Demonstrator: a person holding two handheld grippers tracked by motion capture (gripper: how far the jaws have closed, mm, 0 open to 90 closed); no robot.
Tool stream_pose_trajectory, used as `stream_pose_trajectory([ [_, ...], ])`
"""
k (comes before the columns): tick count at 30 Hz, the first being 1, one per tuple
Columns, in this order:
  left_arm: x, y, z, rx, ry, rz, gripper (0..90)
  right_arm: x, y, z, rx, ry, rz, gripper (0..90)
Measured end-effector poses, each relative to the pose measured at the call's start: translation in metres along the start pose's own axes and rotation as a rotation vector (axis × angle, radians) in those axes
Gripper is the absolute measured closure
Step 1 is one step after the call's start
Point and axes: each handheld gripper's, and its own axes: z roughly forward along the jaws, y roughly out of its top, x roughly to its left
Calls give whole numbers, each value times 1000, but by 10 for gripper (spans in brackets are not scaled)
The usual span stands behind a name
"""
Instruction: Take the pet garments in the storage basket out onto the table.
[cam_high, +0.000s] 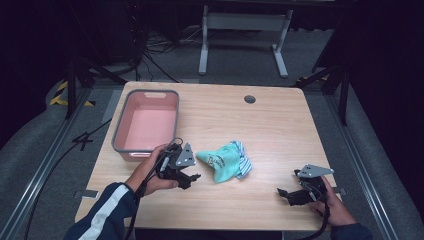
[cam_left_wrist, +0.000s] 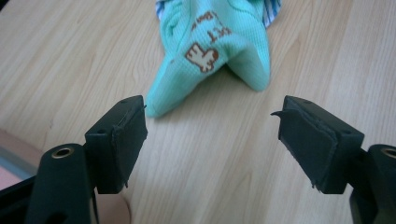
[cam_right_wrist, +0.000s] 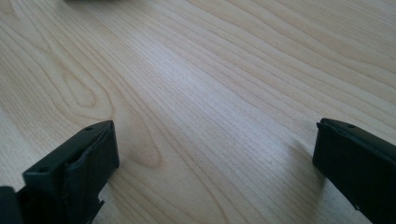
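A crumpled mint-green sock (cam_high: 224, 161) with brown print lies at the middle of the wooden table (cam_high: 280, 125), a striped piece under it. My left gripper (cam_high: 192, 179) sits just left of the sock, held low over the table. In the left gripper view its jaws stand apart with bare wood between them, and the sock (cam_left_wrist: 212, 51) lies just beyond the left pad, a tip of it close to that pad. My right gripper (cam_high: 286, 195) rests near the table's front right, jaws wide apart over bare wood (cam_right_wrist: 210, 116).
A pink bin with a grey rim (cam_high: 146, 95) stands at the table's back left, just behind my left hand. A round cable hole (cam_high: 249, 99) is at the back middle. Dark floor, cables and a metal stand lie beyond the table.
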Motion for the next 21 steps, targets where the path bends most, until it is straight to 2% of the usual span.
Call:
stream_pose_trajectory([
  [9,-2,-23,-6,34,18,-4,244,0,0,0,0,0,0,5],
  [10,-2,-28,-7,52,31,5,243,0,0,0,0,0,0,5],
  [13,-3,-35,-9,69,31,6,243,0,0,0,0,0,0,5],
  [14,-3,-39,-10,79,45,13,241,0,0,0,0,0,0,5],
  [21,-1,-61,-17,77,68,-13,207,0,0,0,-1,0,0,5],
])
